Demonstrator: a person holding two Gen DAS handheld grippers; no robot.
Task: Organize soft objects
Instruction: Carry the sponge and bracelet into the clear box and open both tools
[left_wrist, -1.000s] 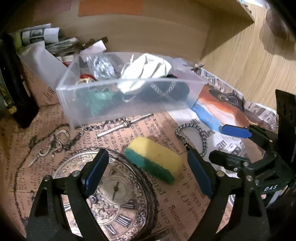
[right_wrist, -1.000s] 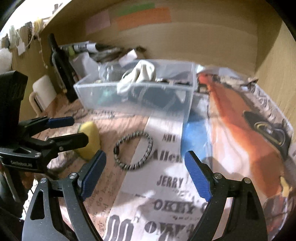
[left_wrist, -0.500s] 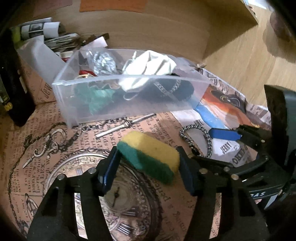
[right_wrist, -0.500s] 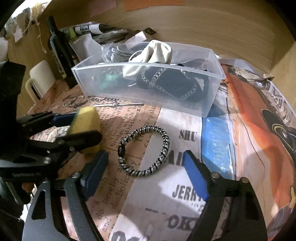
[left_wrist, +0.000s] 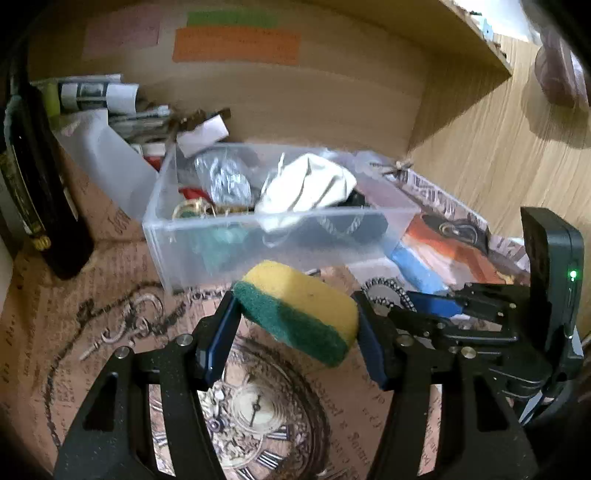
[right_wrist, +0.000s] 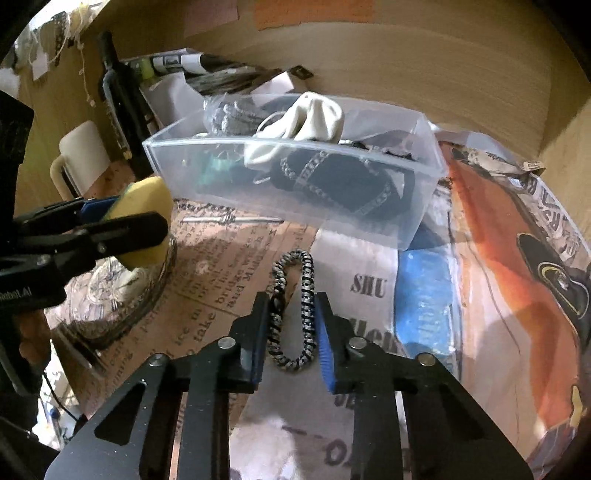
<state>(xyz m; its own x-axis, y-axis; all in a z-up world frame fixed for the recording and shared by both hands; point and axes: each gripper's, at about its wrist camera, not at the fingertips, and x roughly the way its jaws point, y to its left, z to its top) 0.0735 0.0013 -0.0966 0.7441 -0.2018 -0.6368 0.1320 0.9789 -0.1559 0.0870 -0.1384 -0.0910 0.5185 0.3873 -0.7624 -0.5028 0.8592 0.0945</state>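
My left gripper (left_wrist: 295, 332) is shut on a yellow and green sponge (left_wrist: 295, 306) and holds it above the table in front of the clear plastic bin (left_wrist: 229, 236). The sponge also shows in the right wrist view (right_wrist: 147, 218). My right gripper (right_wrist: 291, 328) is shut on a black and white braided bracelet (right_wrist: 293, 317), squeezed into a narrow loop on the table. The bin (right_wrist: 417, 206) holds a white cloth (right_wrist: 310, 122), a black chained item (right_wrist: 332, 181) and other small things.
A dark bottle (left_wrist: 33, 192) stands at the left. Rolled papers and pens (left_wrist: 110, 103) lie behind the bin against the wooden back wall. A white mug (right_wrist: 77, 158) stands left of the bin. Printed paper covers the table.
My left gripper closed on the sponge and lifted it toward the bin. My right gripper moved forward and closed on the bracelet, squeezing it narrow.
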